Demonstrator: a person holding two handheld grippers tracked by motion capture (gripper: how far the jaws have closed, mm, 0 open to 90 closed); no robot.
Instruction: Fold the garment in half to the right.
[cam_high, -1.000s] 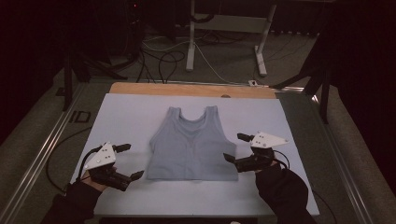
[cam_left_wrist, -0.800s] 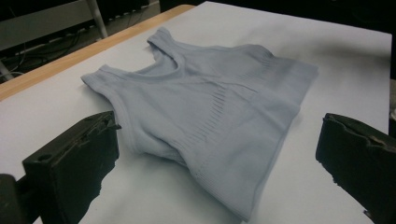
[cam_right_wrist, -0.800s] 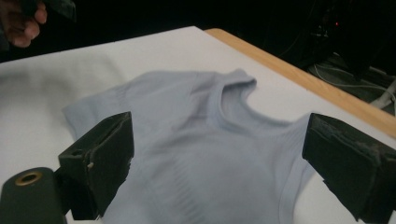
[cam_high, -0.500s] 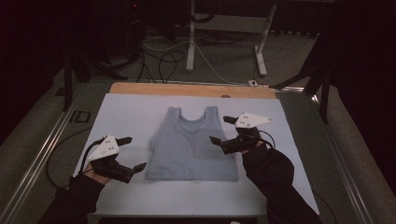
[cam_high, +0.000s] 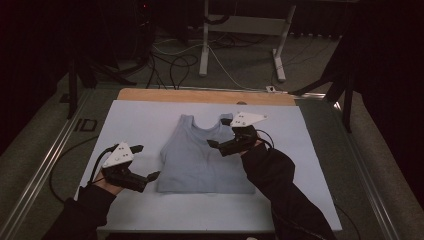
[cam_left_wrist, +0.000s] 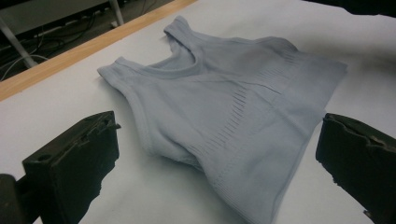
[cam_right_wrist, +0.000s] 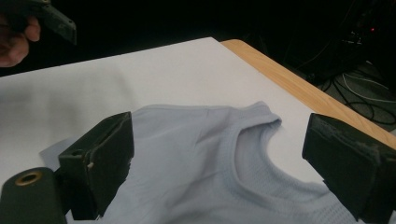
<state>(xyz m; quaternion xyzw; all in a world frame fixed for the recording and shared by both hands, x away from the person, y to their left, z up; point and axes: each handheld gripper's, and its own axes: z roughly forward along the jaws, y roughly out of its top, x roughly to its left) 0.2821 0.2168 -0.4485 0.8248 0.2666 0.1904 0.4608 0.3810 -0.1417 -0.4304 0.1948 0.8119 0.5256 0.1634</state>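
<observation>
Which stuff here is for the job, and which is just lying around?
For the job:
- grey tank top, flat on the white table cover
- left gripper, open beside its hem
- right gripper, open above its shoulder strap

Lying about:
- cables on the floor
- white stand legs behind the table

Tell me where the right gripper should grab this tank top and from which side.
Probably the shoulder strap nearest the right gripper: a narrow, thin band at the tank top's top edge. The top lies flat on the white table cover, so come from above with open jaws and pinch the strap's end.
</observation>
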